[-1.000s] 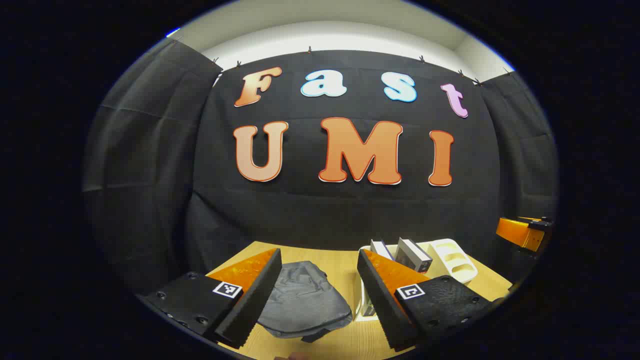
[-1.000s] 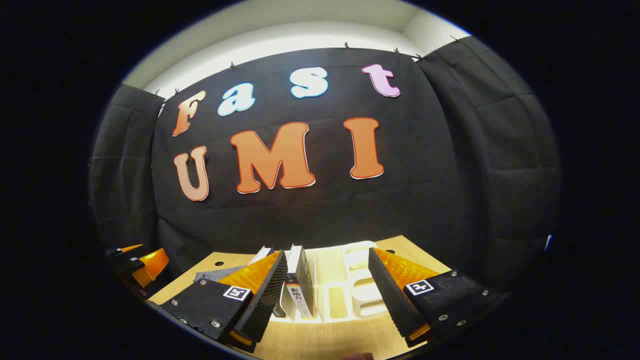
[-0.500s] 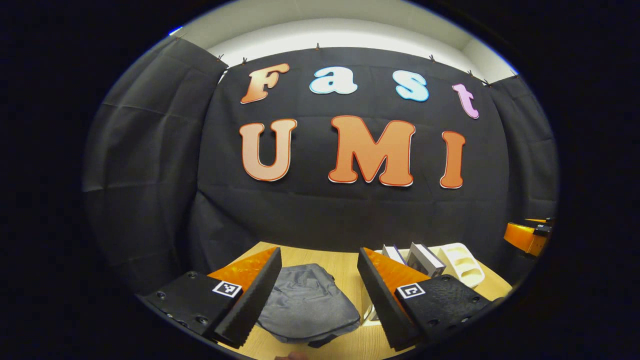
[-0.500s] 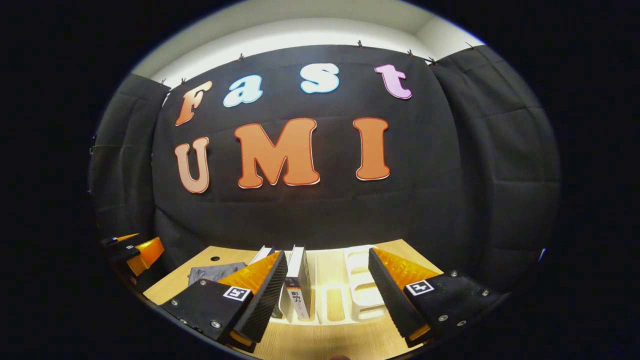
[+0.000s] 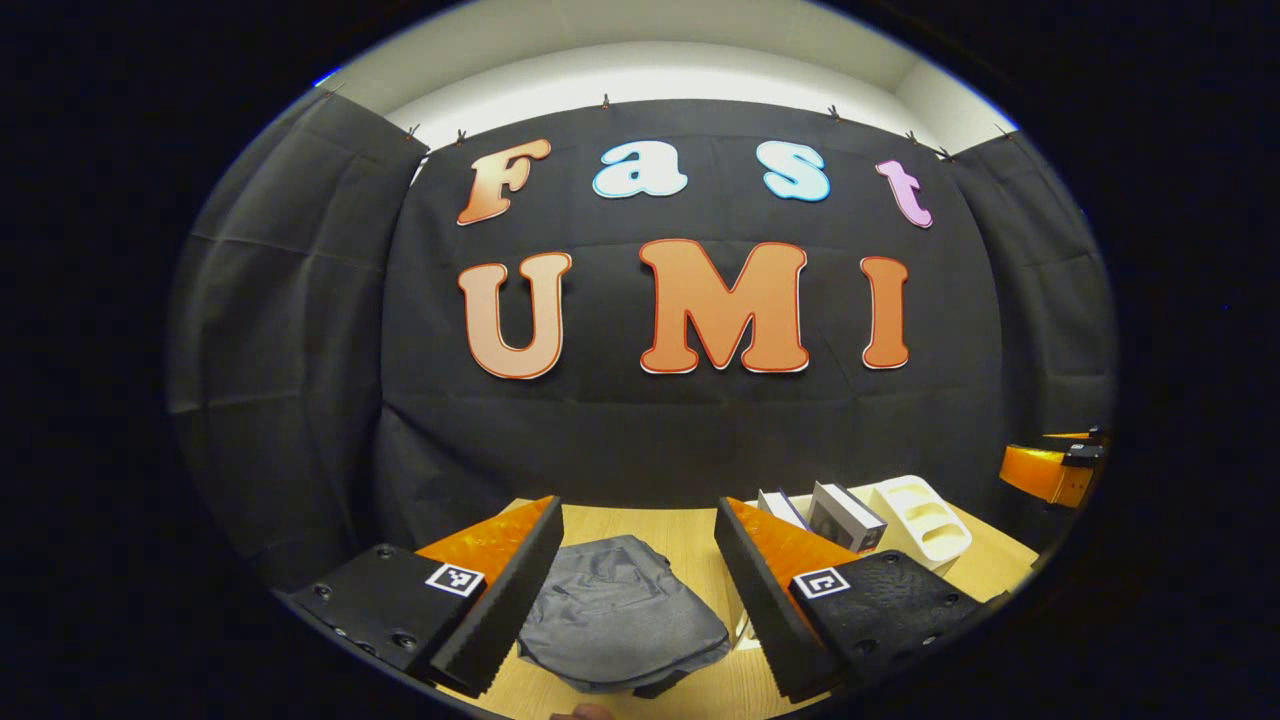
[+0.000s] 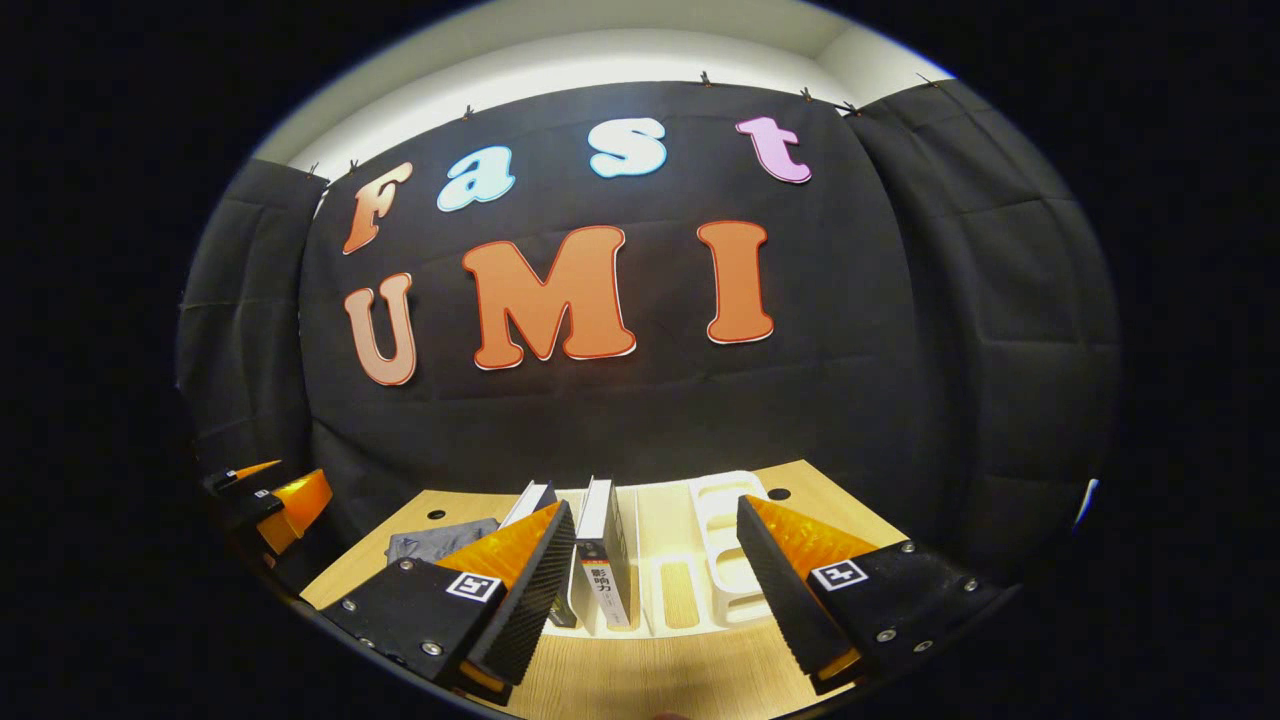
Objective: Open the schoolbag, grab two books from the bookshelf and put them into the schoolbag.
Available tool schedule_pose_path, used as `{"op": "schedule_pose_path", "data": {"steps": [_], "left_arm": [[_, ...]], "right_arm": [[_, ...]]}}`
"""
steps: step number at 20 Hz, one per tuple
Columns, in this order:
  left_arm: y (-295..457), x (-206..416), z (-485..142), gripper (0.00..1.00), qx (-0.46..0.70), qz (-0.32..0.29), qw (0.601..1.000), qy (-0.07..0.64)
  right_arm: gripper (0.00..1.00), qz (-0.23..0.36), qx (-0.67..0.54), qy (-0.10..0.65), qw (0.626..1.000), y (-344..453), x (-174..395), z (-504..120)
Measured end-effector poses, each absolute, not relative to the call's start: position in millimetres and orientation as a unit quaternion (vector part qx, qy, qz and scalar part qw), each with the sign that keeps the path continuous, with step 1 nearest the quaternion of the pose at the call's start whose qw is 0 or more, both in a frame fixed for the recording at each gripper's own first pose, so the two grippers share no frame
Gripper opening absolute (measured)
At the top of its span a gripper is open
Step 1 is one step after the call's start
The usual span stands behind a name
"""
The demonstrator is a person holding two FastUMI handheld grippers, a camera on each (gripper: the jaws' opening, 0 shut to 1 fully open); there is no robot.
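At the bottom of the left gripper view, the left tongs [image 5: 632, 600] stand wide apart with nothing between them, held above the worktop [image 5: 690, 530]. Just past them the grey schoolbag [image 5: 620, 612] lies flat on the wood, looking closed, though its zip is hard to make out from here. To its right sits the white bookshelf [image 5: 925, 515], with two books [image 5: 845, 515] leaning in its near slots. Far right at the edge, the right tongs [image 5: 1050, 470] show as a small part, well apart from the bag.

Low in the right gripper view, the right tongs [image 6: 655, 590] are likewise spread open and empty, above the worktop's [image 6: 640, 680] near edge. Straight ahead between the fingers stands the bookshelf [image 6: 725, 540], its right slots bare. One book [image 6: 605, 555] stands upright in a slot just beside the left finger; a second book [image 6: 530, 500] leans behind that finger, mostly hidden. Further left the schoolbag [image 6: 440, 540] lies flat on the worktop, beside the shelf. At the far left edge the left tongs [image 6: 265, 495] show, away from the books. Black cloth wall [image 6: 900, 350] behind everything.
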State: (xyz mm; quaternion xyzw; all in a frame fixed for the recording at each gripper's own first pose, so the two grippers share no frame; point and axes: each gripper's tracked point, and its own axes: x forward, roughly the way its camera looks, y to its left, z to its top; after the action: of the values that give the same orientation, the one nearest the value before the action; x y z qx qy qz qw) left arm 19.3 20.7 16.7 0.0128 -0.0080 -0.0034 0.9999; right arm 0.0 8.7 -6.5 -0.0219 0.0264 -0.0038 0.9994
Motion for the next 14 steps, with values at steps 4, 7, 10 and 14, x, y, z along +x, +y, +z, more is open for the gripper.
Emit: {"op": "schedule_pose_path", "data": {"steps": [4, 7, 10, 14], "left_arm": [[23.7, 21.4, 17.6, 0.96, 0.004, 0.003, 1.0, -0.004], [26.0, 20.2, 22.3, 0.96, 0.0, 0.009, 1.0, -0.012], [26.4, 21.4, 22.2, 0.96, 0.015, 0.005, 1.0, -0.012], [34.0, 26.5, 21.7, 0.96, 0.036, 0.007, 0.999, -0.011]], "right_arm": [[0.97, -0.002, -0.039, 0.013, 0.999, 11.6, 3.0, 3.3], [0.97, 0.006, -0.034, 0.019, 0.999, 16.0, 8.0, 0.9], [0.97, 0.004, -0.037, 0.008, 0.999, 16.9, 8.9, 6.1], [0.97, 0.006, -0.039, 0.017, 0.999, 17.3, 9.3, -1.6]]}}
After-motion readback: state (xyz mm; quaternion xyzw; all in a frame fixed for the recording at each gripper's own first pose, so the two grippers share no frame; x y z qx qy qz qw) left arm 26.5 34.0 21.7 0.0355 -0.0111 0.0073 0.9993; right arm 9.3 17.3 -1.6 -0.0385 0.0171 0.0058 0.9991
